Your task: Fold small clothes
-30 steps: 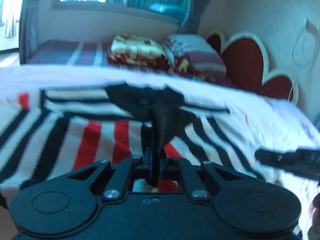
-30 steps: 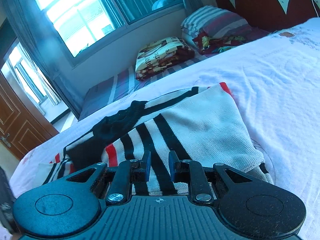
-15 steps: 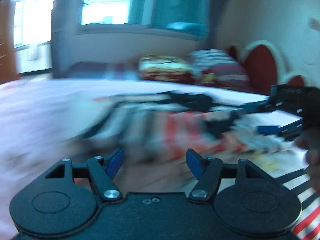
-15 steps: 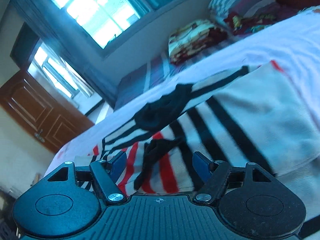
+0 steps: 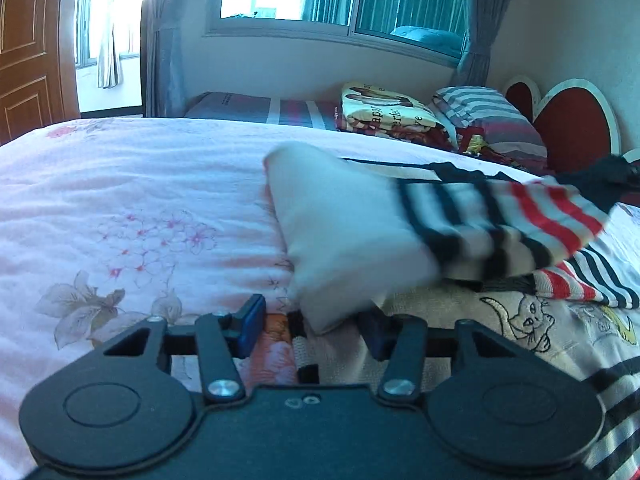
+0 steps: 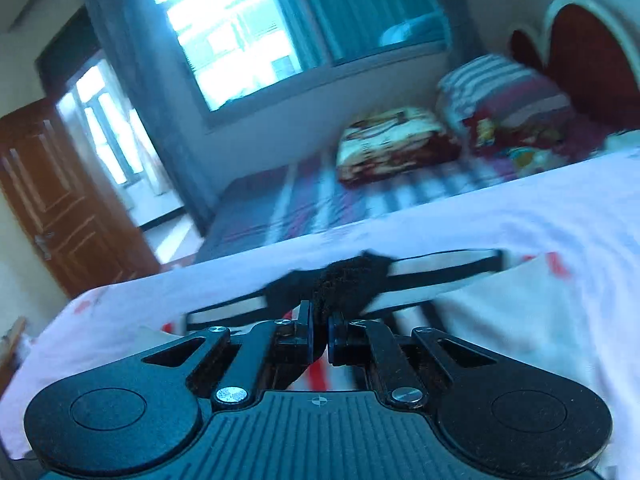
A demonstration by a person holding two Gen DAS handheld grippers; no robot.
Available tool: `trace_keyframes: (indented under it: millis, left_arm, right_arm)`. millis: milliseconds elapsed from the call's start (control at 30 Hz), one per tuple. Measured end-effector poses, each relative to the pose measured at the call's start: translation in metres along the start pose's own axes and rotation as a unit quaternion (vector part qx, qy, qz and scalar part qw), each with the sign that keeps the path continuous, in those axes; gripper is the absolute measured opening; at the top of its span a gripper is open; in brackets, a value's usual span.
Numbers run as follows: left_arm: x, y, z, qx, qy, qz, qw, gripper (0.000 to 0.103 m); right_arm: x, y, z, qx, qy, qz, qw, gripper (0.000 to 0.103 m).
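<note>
A small white sweater with black and red stripes (image 5: 360,232) lies on the bed. In the left wrist view its striped sleeve (image 5: 520,224) is lifted and drawn to the right, blurred by motion. My left gripper (image 5: 312,332) is open, its blue pads on either side of the sweater's near white corner, not closed on it. My right gripper (image 6: 320,340) is shut on the black cuff (image 6: 344,284) of the sleeve. The rest of the sweater (image 6: 500,308) spreads out ahead of it.
The bed has a pink floral sheet (image 5: 120,216). A cream garment with a cat drawing (image 5: 528,320) lies under the sweater at the right. Folded blankets and pillows (image 5: 436,116) sit on a second bed by the red headboard (image 5: 568,128). A wooden door (image 6: 60,208) stands left.
My left gripper let go of the black cuff, opened and swung to the sweater's white corner. My right gripper opened, then shut on the black cuff and lifts the sleeve.
</note>
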State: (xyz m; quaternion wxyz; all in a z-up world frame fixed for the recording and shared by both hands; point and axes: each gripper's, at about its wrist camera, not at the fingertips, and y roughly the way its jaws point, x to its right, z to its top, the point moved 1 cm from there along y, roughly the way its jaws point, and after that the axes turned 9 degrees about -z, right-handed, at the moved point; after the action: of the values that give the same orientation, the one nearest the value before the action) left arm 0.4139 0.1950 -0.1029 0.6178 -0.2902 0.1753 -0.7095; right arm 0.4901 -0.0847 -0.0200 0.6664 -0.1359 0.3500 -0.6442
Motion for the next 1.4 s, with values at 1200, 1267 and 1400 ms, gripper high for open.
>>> trace_keyframes:
  millis: [1200, 1267, 1400]
  left_arm:
    - [0.010, 0.046, 0.053, -0.028, -0.013, -0.123, 0.9920, 0.050]
    - [0.014, 0.060, 0.048, -0.043, 0.002, -0.103, 0.9937, 0.047]
    - [0.024, 0.061, 0.040, -0.037, 0.062, -0.072, 0.9948, 0.045]
  right_arm:
    - [0.065, 0.051, -0.021, -0.103, 0.027, -0.027, 0.994, 0.016]
    - [0.059, 0.050, -0.023, -0.085, -0.017, -0.041, 0.995, 0.002]
    - [0.063, 0.050, -0.028, -0.058, -0.044, -0.091, 0.993, 0.002]
